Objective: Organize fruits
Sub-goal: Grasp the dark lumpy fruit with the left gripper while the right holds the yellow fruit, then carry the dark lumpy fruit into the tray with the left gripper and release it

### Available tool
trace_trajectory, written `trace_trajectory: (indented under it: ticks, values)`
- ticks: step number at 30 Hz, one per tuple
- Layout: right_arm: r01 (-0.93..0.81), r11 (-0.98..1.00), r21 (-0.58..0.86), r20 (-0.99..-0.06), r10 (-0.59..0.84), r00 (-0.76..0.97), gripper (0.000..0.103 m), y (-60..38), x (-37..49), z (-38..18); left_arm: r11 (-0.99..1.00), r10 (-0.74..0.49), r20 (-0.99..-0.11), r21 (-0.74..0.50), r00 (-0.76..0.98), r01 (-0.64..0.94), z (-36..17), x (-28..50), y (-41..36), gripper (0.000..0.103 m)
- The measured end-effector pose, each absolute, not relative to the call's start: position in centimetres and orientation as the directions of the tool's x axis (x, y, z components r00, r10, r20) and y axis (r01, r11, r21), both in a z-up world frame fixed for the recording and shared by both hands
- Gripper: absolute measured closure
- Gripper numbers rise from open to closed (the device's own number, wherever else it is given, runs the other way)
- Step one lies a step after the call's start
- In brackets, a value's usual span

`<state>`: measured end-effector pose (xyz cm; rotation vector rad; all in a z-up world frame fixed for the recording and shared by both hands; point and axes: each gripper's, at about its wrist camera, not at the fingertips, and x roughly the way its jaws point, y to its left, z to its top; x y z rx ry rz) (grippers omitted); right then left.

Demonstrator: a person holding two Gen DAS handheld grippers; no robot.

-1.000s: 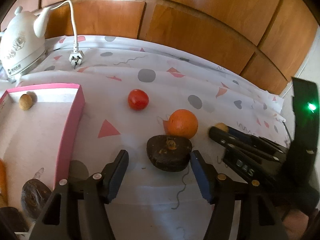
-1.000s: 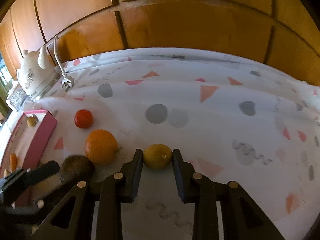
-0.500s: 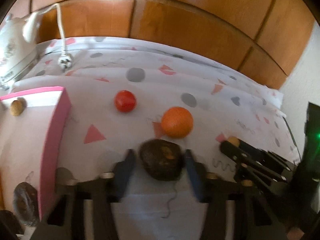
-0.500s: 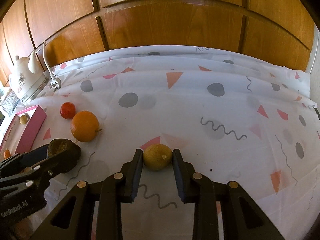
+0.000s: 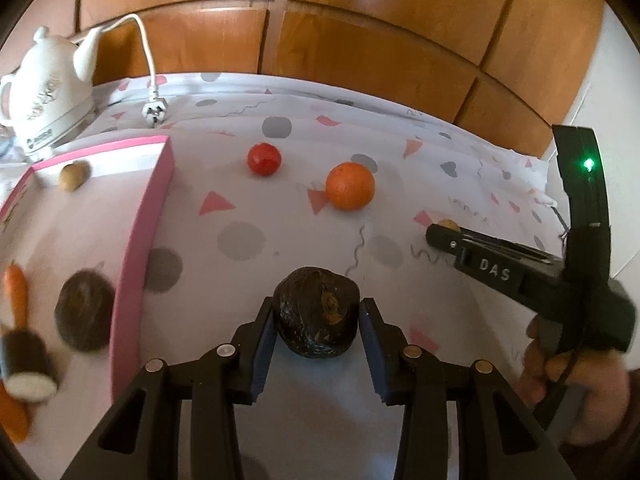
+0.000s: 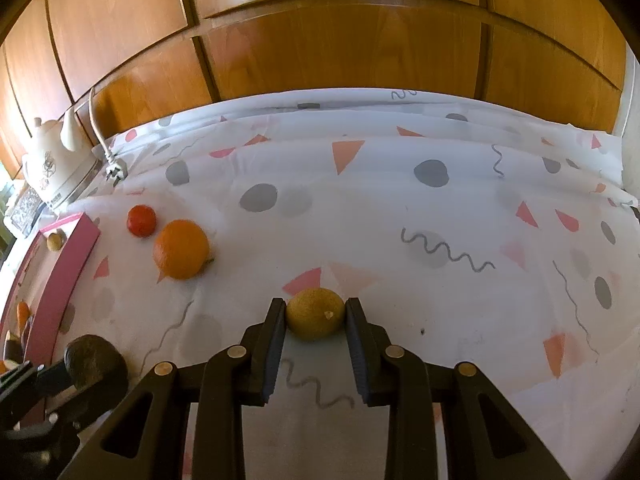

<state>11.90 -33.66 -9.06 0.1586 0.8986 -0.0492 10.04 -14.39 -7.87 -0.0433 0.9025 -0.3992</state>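
Left tool [image 5: 316,322]: clamped on a dark, wrinkled avocado [image 5: 317,312]; pads press both its sides, the jaws having just been closing onto it.
Avocado, place: between the left tool's fingers, near edge of the desk, just right of the pink tray.
Right tool [image 6: 316,320]: clamped on a small yellow lemon [image 6: 315,318], pads tight against its left and right sides.
Lemon, place: between the right tool's fingers, above the cloth in the near middle of the desk; whether it touches the cloth cannot be told.
Right tool in the left view [image 5: 444,232]: black body marked DAS, green light lit, held by a hand [image 5: 568,396] at the right edge.
Orange [image 5: 350,186]: on the cloth, beyond the avocado, apart from both tools.
Tomato [image 5: 264,159]: red, left of the orange and farther back, near but not touching it.
Pink tray [image 5: 142,240]: at the left; white floor, pink walls.
Tray contents: a second dark avocado [image 5: 84,316], a carrot [image 5: 18,292], a small brown fruit [image 5: 72,176] in the far corner; a dark item with a pale cut end [image 5: 26,364], too blurred to name.
Desk cover [image 6: 400,208]: white cloth with grey dots, pink triangles, squiggles.
Kettle [image 5: 46,92]: white, far left, its cord and plug [image 5: 154,114] lying on the cloth.
Backdrop: wooden panels [image 6: 340,40].
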Motion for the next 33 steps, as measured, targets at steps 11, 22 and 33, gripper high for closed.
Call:
trace_trajectory:
  ticks: [11, 22, 33]
  values:
    - [0.138, 0.987, 0.087, -0.776, -0.020, 0.631, 0.073, -34.6, 4.2, -9.2, 0.926, -0.340, -0.757, -0.168, 0.558, 0.337, -8.7, 9.9, -14.8, 0.063]
    - [0.153, 0.983, 0.101, -0.757, -0.024, 0.653, 0.073, -34.8, 3.7, -9.6, 0.927, -0.328, -0.750, -0.140, 0.574, 0.347, -8.9, 9.7, -14.9, 0.063]
    - [0.153, 0.983, 0.101, -0.757, -0.024, 0.653, 0.073, -34.8, 3.6, -9.6, 0.927, -0.327, -0.747, -0.133, 0.579, 0.352, -9.0, 9.6, -14.8, 0.063]
